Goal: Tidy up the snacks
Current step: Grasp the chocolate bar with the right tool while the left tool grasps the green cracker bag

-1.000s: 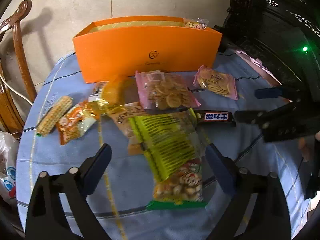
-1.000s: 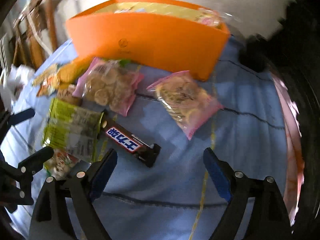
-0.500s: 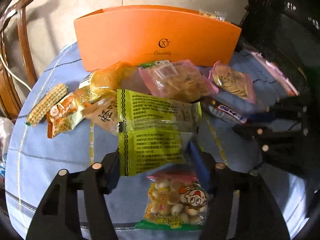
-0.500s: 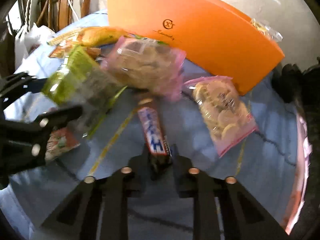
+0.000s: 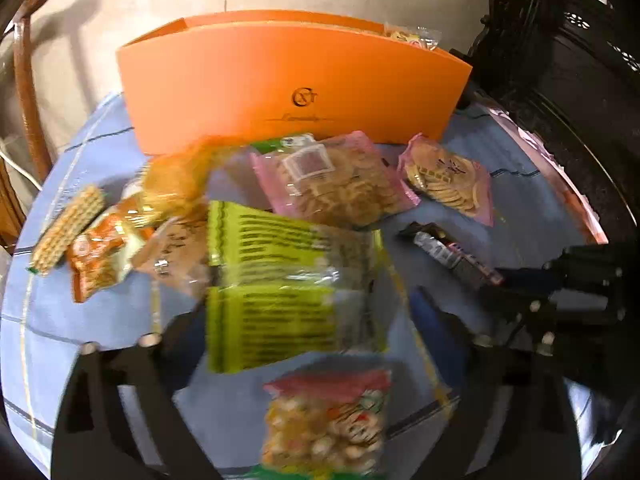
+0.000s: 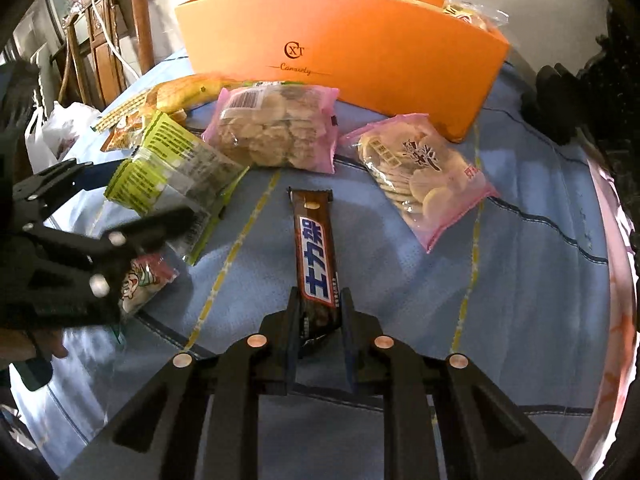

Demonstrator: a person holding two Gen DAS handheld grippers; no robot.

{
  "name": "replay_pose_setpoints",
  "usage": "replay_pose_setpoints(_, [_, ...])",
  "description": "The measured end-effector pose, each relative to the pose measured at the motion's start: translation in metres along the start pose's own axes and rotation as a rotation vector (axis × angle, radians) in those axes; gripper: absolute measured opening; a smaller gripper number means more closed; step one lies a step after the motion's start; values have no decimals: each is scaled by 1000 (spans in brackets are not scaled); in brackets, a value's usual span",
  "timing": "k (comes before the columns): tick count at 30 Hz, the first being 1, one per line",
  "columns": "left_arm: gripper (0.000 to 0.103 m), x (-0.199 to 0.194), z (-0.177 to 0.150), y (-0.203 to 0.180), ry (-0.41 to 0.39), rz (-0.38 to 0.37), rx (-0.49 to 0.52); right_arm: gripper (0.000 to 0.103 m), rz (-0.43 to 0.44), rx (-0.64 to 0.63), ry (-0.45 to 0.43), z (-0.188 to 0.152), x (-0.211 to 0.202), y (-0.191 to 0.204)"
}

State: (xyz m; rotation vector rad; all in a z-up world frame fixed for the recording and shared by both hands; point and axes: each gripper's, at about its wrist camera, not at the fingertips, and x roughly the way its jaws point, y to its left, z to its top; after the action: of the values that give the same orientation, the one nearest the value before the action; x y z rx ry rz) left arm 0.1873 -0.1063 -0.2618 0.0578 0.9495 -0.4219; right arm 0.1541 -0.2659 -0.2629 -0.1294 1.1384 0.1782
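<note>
The right hand-held gripper (image 6: 320,312) is clamped on the near end of a brown chocolate bar (image 6: 316,256), which points away from it across the blue-clothed bench (image 6: 540,280) toward an open orange box (image 6: 340,40) at the far edge. The left hand-held gripper (image 5: 304,320) has its jaws opening around a green-and-clear snack packet (image 5: 280,280); the frame is blurred, and whether the pads touch the wrapper cannot be told. Between the bar and the box lie two pink bags of round crackers, one larger (image 6: 276,128) and one smaller (image 6: 420,172), with more packets (image 5: 96,252) heaped on the left side of the bench. One clear bag (image 6: 472,12) already pokes above the box's right corner. The bar looks stiff and light, so the hold across its end should carry it, though the glossy wrapper may slip if it swings. The cracker bags appear soft, puffy and breakable; they are probably best pinched at a sealed edge, not across the crackers.
</note>
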Motion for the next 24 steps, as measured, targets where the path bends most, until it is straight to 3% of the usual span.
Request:
replay_pose_setpoints(2, [93,1,3,-4,-17,-2,-10,18,-2,3,-3,-1,-3,-2])
replay_pose_setpoints(3, [63,-1,4,-2,-43,-4,-21,18,-1,4,-9,-1,-7,0])
replay_pose_setpoints(4, [49,0,5,0,-47,-13,-29,18,-3,3,-14,-2,-9,1])
replay_pose_setpoints(6, [35,-7,8,8,-75,-63,-60,18,-4,7,-23,-4,-17,-1])
replay_pose_setpoints(12, [29,-21,8,3,-79,-87,-16,18,-11,29,-41,-4,-31,-9])
replay_pose_setpoints(14, [27,-30,7,-5,-92,-85,36,18,-13,30,-50,-1,-34,-11])
replay_pose_setpoints(18, [28,-37,-8,-44,-111,-98,247,18,-12,66,-64,-2,-40,-16])
replay_pose_setpoints(22, [34,-22,-8,-48,-86,-88,228,18,-16,78,-58,-5,-40,-20])
replay_pose_setpoints(24, [43,-10,-2,-44,-67,-78,194,18,-22,79,-53,-9,-40,-20])
